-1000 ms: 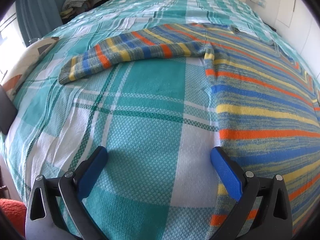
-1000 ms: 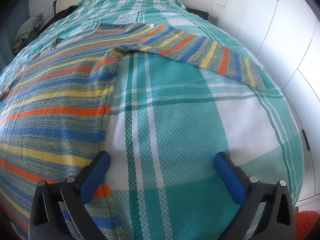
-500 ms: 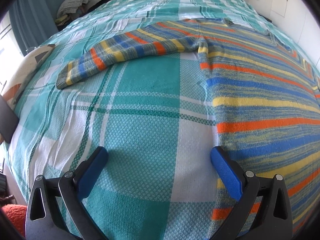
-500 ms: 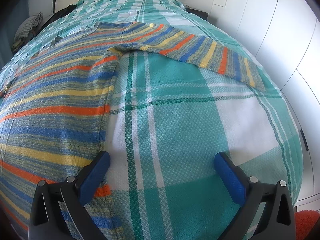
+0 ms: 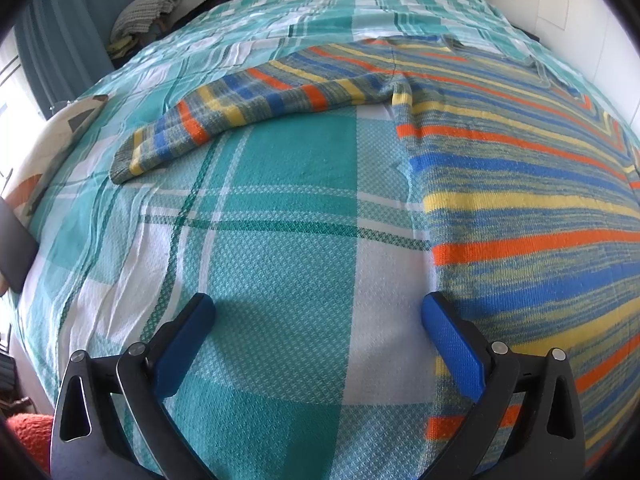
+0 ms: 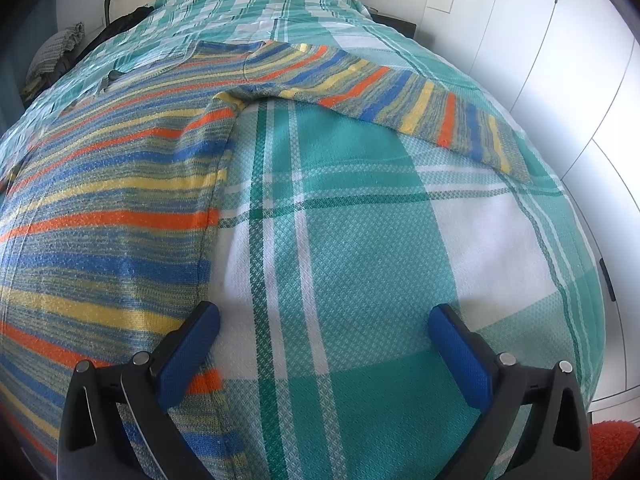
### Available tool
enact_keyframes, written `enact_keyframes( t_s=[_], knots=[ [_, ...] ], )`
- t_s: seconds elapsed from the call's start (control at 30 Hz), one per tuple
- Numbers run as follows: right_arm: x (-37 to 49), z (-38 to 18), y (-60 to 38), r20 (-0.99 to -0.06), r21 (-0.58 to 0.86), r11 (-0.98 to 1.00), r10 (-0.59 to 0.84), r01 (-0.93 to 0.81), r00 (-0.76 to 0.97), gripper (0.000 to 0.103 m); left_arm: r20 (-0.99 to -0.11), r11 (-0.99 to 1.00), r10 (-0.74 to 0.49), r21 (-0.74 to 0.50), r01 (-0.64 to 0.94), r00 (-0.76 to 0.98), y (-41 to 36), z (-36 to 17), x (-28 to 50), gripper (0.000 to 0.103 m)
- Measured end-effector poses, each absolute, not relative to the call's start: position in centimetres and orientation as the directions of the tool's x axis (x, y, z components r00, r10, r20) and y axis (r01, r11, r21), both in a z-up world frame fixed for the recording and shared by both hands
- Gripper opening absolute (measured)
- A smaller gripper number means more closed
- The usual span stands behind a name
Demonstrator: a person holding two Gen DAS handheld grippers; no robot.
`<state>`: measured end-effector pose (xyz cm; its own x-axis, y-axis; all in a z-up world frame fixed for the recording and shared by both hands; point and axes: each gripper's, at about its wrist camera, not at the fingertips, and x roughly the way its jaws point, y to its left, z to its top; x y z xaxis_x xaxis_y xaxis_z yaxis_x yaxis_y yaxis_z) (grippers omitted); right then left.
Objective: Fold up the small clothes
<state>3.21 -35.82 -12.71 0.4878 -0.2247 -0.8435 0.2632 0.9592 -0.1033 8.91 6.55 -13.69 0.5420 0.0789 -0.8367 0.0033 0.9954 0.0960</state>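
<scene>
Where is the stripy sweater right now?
The stripy sweater lies flat on the plaid bedspread, right of the left tool in the left view, sleeves spread out to both sides.

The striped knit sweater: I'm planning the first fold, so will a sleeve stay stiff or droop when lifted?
The striped knit sweater will probably droop: its sleeve lies limp, hugging the teal plaid bedspread. The textured knit likely resists slipping between the fingers.

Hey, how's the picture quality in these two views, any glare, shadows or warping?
Left wrist view: strong fisheye bulge, dark corners, blown-out window glare at the left edge, a soft shadow on the bedspread beneath the open left claw. Right wrist view: same warping, bright wardrobe doors at right, striped sweater sharp.
</scene>
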Motion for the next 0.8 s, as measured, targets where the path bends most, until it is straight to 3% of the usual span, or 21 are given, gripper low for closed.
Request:
enact_keyframes(
  t_s=[0.8],
  knots=[
    [3.07, -12.76, -35.86, -0.841, -0.11, 0.957, -0.233, 0.267, 0.489, 0.103, -0.832, 0.995, 0.08, 0.099, 0.006, 0.549, 6.4, -13.7, 8.85, 0.103]
  ],
)
